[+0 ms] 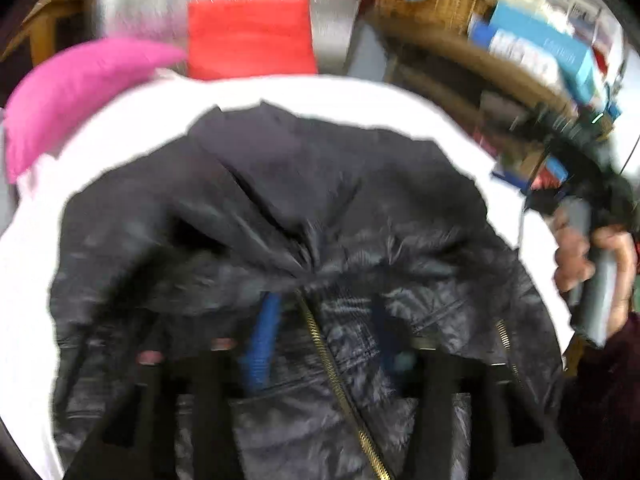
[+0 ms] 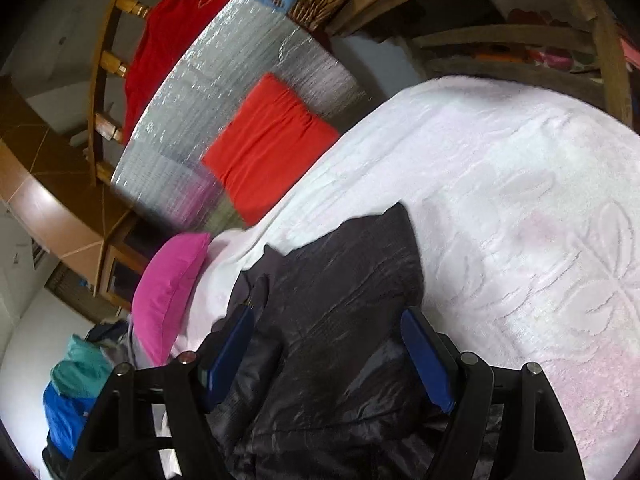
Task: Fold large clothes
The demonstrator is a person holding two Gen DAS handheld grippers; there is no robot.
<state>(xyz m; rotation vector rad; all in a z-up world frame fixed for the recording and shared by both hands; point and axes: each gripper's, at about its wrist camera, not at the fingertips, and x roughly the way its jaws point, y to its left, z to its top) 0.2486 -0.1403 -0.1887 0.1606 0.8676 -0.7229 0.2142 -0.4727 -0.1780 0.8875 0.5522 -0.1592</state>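
The left gripper [image 1: 324,344] hangs over the black jacket [image 1: 280,220], jaws spread, pinching nothing. The right gripper [image 2: 328,356] also has its jaws spread above the jacket, which lies on the white bedspread [image 2: 500,184]; a pink pillow [image 2: 168,292] is at nine o'clock.

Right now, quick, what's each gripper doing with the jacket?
Left gripper: open, fingers apart just above the black jacket, gripping nothing.
Right gripper: open, jacket fabric lying between its blue fingers, not pinched.

One black jacket [image 1: 280,240], one pink pillow [image 1: 72,88], one red cushion [image 1: 250,36].
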